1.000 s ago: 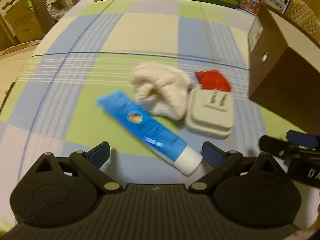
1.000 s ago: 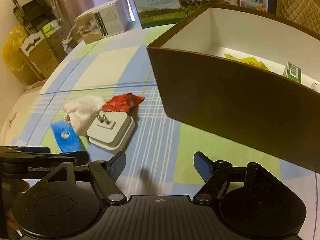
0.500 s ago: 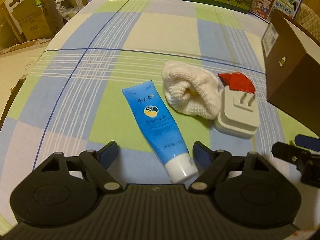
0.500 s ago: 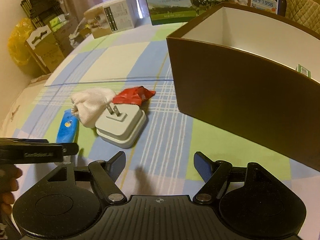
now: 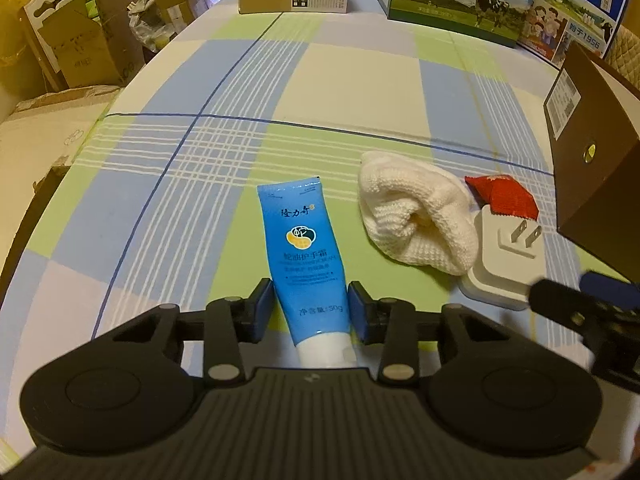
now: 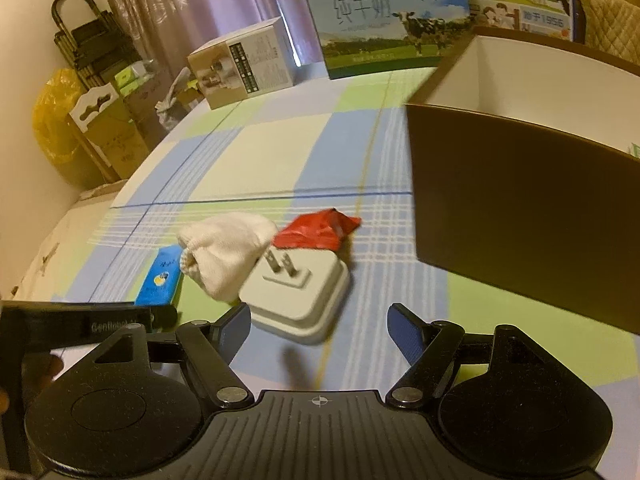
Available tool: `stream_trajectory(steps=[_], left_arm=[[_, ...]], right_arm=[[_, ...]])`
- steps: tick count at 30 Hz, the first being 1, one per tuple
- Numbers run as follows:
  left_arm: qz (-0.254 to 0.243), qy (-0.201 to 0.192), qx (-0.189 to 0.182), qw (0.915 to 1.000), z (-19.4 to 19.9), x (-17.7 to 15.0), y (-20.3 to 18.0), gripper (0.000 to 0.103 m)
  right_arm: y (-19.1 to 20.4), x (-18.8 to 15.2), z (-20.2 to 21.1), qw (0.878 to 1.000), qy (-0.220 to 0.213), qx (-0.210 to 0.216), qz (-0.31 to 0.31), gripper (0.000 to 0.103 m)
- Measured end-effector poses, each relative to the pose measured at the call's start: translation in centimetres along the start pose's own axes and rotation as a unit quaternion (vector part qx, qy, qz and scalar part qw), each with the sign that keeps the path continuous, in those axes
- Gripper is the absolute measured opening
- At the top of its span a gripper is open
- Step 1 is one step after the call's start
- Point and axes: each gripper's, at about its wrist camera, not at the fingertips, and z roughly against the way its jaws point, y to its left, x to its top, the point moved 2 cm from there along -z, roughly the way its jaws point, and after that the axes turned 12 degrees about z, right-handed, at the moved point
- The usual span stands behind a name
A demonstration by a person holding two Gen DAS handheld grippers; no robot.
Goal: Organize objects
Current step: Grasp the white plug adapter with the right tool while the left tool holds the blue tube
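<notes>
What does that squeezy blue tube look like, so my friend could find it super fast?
Start at the big brown box on the checked tablecloth. A red packet, white plug and white knitted sock lie beside it; past the sock is the tube, between the left tongs. It alone is bright blue, long, flat, white-capped.

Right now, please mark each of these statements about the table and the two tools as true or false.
1. The left tool has its fingers on both sides of the blue tube. True.
2. The white plug adapter lies inside the brown box. False: it lies on the tablecloth, outside the box.
3. The red packet lies beside the adapter. True.
4. The right tool holds the white knitted cloth. False: it is open and holds nothing.
5. The tube's white cap points away from the left tool. False: it points toward it.
</notes>
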Motion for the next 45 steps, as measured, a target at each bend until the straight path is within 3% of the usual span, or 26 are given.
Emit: stream_trajectory(steps=[10, 15, 17, 29, 38, 45], left_arm=[[0.000, 0.004, -0.007, 1.0000, 0.0, 0.1, 0.3, 0.035], [-0.003, 0.003, -0.008, 1.0000, 0.0, 0.0, 0.2, 0.035], [-0.006, 0.003, -0.008, 1.0000, 0.0, 0.0, 0.2, 0.035], [-0.037, 0.011, -0.006, 0.9992, 1.0, -1.5, -0.3, 0.030], [-0.090, 0.027, -0.027, 0.9952, 3.3, -5.5, -2.4, 0.028], [-0.135, 0.032, -0.060, 0.9885, 5.4, -9.1, -3.3, 0.028]], right_arm=[[1.3, 1.8, -3.4, 0.999, 0.005, -0.040, -0.016, 0.072], [1.6, 2.0, -4.9, 0.998, 0.031, -0.056, -0.014, 0.072], [1.9, 1.8, -4.9, 0.997, 0.033, -0.063, 0.010, 0.065], [1.3, -1.6, -0.6, 0.991, 0.098, -0.026, 0.086, 0.065], [-1.3, -5.4, 4.3, 0.990, 0.126, -0.042, 0.043, 0.065], [-1.2, -7.1, 6.3, 0.992, 0.117, -0.055, 0.014, 0.065]])
